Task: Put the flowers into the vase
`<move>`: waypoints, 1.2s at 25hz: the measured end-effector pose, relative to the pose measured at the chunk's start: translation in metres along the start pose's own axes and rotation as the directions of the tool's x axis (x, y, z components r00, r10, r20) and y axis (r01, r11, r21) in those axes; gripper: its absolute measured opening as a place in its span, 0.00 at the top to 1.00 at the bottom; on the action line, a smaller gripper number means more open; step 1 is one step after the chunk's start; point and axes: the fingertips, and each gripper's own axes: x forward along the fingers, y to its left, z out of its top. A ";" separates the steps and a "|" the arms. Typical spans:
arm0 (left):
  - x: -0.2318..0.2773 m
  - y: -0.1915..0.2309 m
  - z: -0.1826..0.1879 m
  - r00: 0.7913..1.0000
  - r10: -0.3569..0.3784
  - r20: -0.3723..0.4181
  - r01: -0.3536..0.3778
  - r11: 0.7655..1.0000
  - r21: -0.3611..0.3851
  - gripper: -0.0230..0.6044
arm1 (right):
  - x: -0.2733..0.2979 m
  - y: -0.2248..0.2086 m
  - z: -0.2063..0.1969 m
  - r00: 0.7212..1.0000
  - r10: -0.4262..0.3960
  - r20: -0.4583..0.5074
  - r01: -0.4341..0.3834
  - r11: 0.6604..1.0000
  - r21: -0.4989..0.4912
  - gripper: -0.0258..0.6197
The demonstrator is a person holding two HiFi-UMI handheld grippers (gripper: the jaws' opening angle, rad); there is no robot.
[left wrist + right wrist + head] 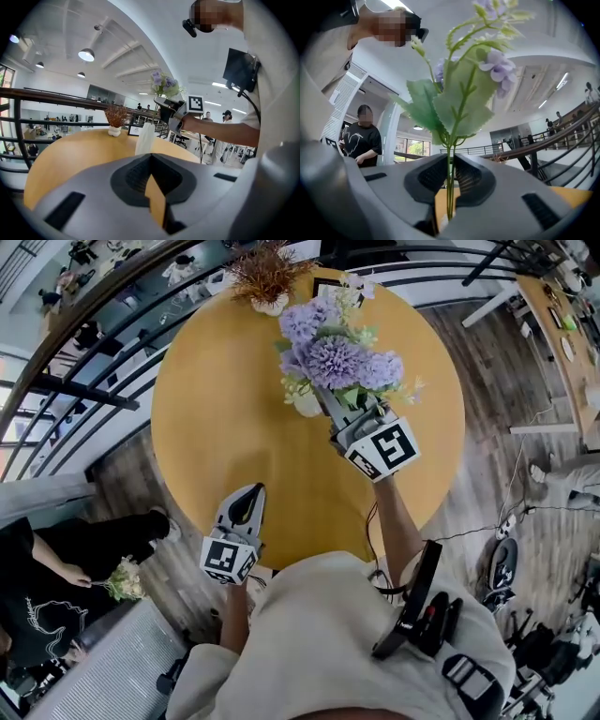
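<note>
Held over the round ochre wooden table [216, 409] in the head view, the right gripper [339, 416] is seen with a bunch of lilac artificial flowers with green leaves [333, 357] rising from its tip. A slim white vase [307, 405] is seen just beside that tip, on the table under the blooms. The left gripper [247, 493] is held near the table's near edge, well apart from the vase. A small white pot of rust-brown dried sprigs [267, 277] and a dark picture frame [328, 285] are placed at the far rim.

From the left gripper view, the left gripper [150, 157] is shown with its jaws brought together and nothing between them. The white vase [145, 138] is seen upright on the table [70, 154], with the pot of sprigs [115, 123] and the frame [136, 130] behind it. The flowers [164, 84] are carried above the vase.

From the right gripper view, the right gripper [450, 161] is shown clamped on the thin green stems [449, 187] of the flowers [459, 103], which stand up from the jaws. A person in a black T-shirt [363, 140] is seen at the left.
</note>
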 end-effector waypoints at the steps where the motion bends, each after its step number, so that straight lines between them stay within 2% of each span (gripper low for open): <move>1: -0.001 0.000 -0.003 1.000 0.002 -0.008 -0.002 1.000 -0.005 0.95 | -0.002 0.000 -0.009 1.000 -0.006 -0.014 0.006 1.000 0.012 0.92; 5: -0.006 0.003 -0.009 1.000 0.012 -0.018 -0.012 1.000 -0.023 0.95 | -0.008 -0.001 -0.040 0.997 -0.032 -0.070 0.034 0.999 0.035 0.91; 6: -0.007 0.005 -0.009 1.000 0.014 -0.018 -0.015 1.000 -0.025 0.95 | -0.008 -0.001 -0.048 0.995 -0.041 -0.094 0.044 0.998 0.035 0.89; 7: -0.007 0.006 -0.008 1.000 0.016 -0.017 -0.017 1.000 -0.024 0.95 | -0.009 -0.002 -0.057 0.991 -0.053 -0.124 0.057 0.998 0.032 0.85; 9: -0.005 0.008 -0.004 1.000 0.017 -0.015 -0.017 1.000 -0.021 0.95 | -0.008 -0.004 -0.073 0.979 -0.068 -0.192 0.076 0.997 0.030 0.67; 10: -0.004 0.009 -0.001 1.000 0.016 -0.013 -0.016 1.000 -0.020 0.95 | -0.007 -0.004 -0.080 0.972 -0.066 -0.223 0.075 0.997 0.032 0.62; 13: 0.000 0.005 0.003 1.000 0.009 -0.011 -0.009 1.000 -0.017 0.95 | -0.009 -0.003 -0.096 0.953 -0.081 -0.292 0.080 0.997 -0.016 0.54; 16: 0.000 0.001 -0.003 1.000 0.003 -0.009 -0.003 1.000 -0.017 0.95 | -0.016 -0.002 -0.108 0.942 -0.129 -0.311 0.113 0.991 -0.071 0.44; 24: -0.005 -0.002 0.003 1.000 0.011 0.006 -0.011 1.000 -0.015 0.95 | -0.044 -0.011 -0.122 0.917 -0.192 -0.351 0.199 0.980 -0.015 0.42; 27: -0.004 -0.003 0.008 1.000 0.005 0.014 -0.005 1.000 -0.006 0.95 | -0.064 -0.007 -0.126 0.907 -0.193 -0.375 0.224 0.974 0.039 0.42; 29: 0.001 -0.010 0.011 1.000 -0.004 0.020 0.004 1.000 0.004 0.95 | -0.083 -0.006 -0.129 0.900 -0.193 -0.390 0.237 0.969 0.068 0.43; 30: 0.007 -0.014 0.013 1.000 -0.010 0.025 0.010 1.000 0.012 0.95 | -0.093 -0.009 -0.130 0.896 -0.202 -0.395 0.249 0.966 0.073 0.46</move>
